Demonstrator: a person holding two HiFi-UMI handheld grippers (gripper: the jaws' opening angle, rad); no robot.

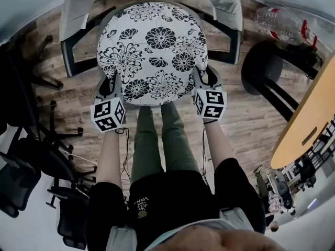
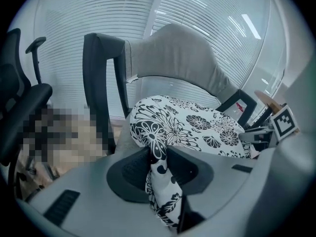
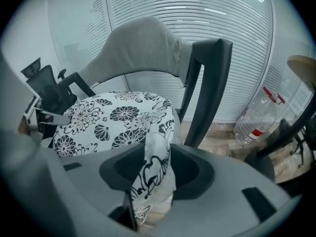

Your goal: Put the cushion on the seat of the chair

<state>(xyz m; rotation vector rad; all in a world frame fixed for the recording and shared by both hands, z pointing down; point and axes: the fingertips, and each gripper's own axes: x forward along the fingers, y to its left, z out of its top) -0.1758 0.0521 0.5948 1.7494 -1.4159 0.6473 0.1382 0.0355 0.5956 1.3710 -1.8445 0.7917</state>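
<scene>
A round white cushion with black flowers (image 1: 152, 51) lies on the seat of a grey chair (image 1: 78, 9), between its dark armrests. My left gripper (image 1: 110, 82) is at the cushion's near left edge. In the left gripper view the cushion (image 2: 197, 127) has a fold of its edge pinched between the pads of the left gripper (image 2: 158, 167). My right gripper (image 1: 204, 77) is at the near right edge. In the right gripper view the cushion (image 3: 113, 117) has a fold hanging loosely between the parted jaws of the right gripper (image 3: 158, 169).
A large clear water bottle (image 1: 280, 25) lies on the wooden floor at the right, by a black chair base (image 1: 267, 72). A wooden table (image 1: 309, 124) curves along the right. Black office chairs (image 1: 31, 156) stand at the left. The person's legs (image 1: 157, 140) are just before the chair.
</scene>
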